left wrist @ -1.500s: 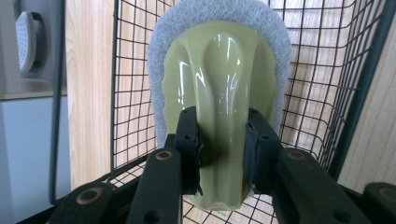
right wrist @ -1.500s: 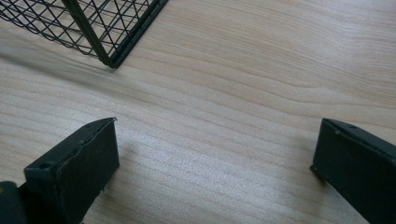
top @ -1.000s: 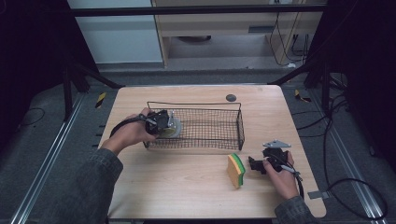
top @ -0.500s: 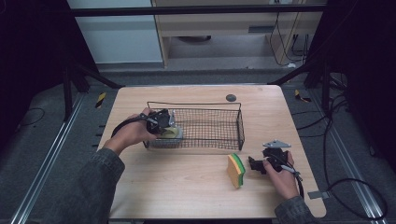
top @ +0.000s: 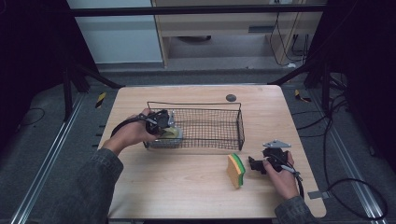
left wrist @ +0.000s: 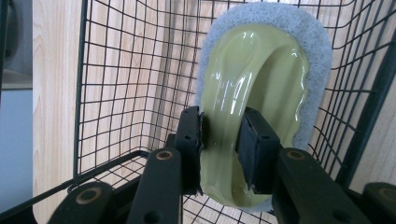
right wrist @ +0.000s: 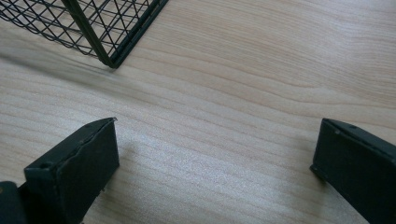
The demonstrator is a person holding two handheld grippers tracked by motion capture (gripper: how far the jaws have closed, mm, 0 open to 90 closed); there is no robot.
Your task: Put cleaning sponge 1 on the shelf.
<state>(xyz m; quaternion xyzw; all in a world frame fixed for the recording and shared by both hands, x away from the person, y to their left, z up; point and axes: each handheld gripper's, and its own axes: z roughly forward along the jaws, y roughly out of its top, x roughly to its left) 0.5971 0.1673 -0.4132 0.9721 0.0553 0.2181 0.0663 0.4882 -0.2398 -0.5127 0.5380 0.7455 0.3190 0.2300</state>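
left claw (left wrist: 223, 144) clamped on scrubber (left wrist: 261, 84) handle, right claw (right wrist: 215, 163) wide open

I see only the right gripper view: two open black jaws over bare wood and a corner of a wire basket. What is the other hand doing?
Observer: The left tool is shut on the yellow-green handle of a scrubber, inside the wire basket.
Operator: Is there something near my tool to pick up?
Observer: Yes. In the high view a sponge, orange, yellow and green, stands on edge on the table, just in front of the right tool.
Operator: Is the sponge touching the basket?
Observer: No, it stands apart, on the person's side of the basket.
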